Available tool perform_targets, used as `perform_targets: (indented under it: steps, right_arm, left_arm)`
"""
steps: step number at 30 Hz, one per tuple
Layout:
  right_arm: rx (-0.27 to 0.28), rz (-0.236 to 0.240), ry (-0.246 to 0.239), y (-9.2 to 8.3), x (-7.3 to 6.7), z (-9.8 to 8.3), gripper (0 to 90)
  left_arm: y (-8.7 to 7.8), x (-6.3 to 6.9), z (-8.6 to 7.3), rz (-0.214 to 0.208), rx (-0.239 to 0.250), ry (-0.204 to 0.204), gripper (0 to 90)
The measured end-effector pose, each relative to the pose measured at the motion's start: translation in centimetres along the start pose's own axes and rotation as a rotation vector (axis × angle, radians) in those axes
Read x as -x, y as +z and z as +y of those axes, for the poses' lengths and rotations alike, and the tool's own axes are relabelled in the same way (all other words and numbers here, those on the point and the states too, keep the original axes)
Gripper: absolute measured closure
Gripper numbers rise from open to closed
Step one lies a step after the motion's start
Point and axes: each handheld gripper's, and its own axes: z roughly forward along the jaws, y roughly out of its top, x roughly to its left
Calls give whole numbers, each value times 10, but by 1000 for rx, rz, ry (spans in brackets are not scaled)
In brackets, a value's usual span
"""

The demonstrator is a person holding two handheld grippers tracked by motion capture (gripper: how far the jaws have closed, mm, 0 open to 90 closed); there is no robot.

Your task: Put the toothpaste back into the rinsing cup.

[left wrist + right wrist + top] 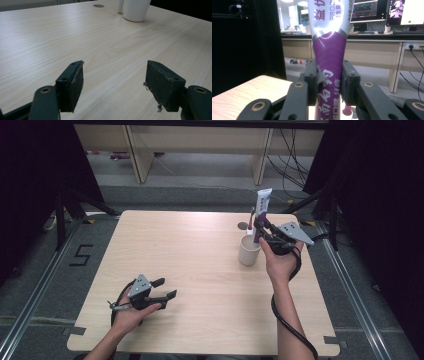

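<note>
The right gripper (260, 228) held a toothpaste tube (262, 205) tight between its two black jaws. The tube was purple and white, and it stood nearly straight up, with its flat end at the top. In the right gripper view, the jaws pressed on the purple part of the toothpaste tube (329, 62) from both sides, and the right gripper (329, 82) pointed across the room toward desks and screens far off.

The tube was up in the air at the far right part of the bench (200, 260), just above a white cup (248, 251). A toothbrush (251, 216) with a pink handle stuck up just behind the cup. A small round hole (243, 225) in the bench sat near it.

The left gripper (164, 289) was at the near left part of the bench, well apart from the cup. Its jaws stood wide open with nothing between them. In the left gripper view, the left gripper (115, 85) looked across the bare wood toward the cup (136, 10) far away.
</note>
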Motion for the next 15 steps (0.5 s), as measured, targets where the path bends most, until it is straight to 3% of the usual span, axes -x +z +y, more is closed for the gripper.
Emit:
perform_targets:
  steps: [15]
  right_arm:
    - [-8,-50,10,23,-4,-13,716]
  left_arm:
    - [-1,1,0,2,-2,-7,308]
